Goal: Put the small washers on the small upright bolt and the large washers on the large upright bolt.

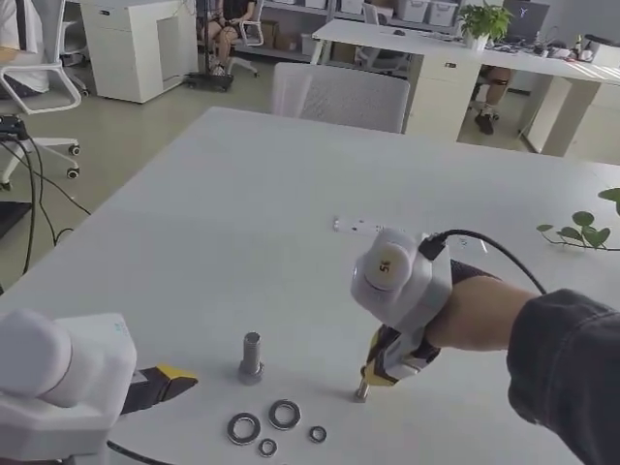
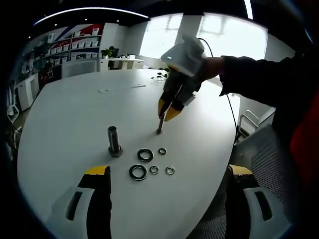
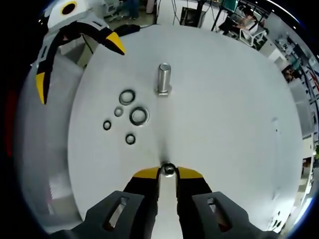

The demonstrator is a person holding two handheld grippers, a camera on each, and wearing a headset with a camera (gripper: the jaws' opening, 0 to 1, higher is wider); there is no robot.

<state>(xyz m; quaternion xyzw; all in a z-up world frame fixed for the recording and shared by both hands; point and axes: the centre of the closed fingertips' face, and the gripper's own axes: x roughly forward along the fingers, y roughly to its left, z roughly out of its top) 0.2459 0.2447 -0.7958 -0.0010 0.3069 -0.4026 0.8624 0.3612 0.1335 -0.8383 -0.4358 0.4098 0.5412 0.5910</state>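
Office desks, chairs and shelving stand behind the wide white bench [image 1: 242, 213] where I work. My right gripper [image 2: 168, 110] has its jaws clenched on the top of the small slim steel bolt [image 2: 160, 125], which stands on end with its foot on the bench. My left gripper [image 3: 79, 67] hovers near the bench edge, jaws spread wide and holding nothing.

The large silver bolt [image 1: 251, 356] stands upright by itself, near the small one. Between and in front of them lie two large dark steel washers [image 2: 145, 155] and three small steel washers [image 2: 162, 151], all flat on the bench; neither bolt carries one yet.

I judge the step in hand to be setting the small bolt upright. Next I must let go straight and gently so it does not topple, then pinch a thin flat washer by its edge.

From the right gripper view I see the jaws squeezing the bolt tip from above. The left gripper view gives me the shank reaching down to the bench. Overhead, the head view lets me count four washers; the gripper views give five.
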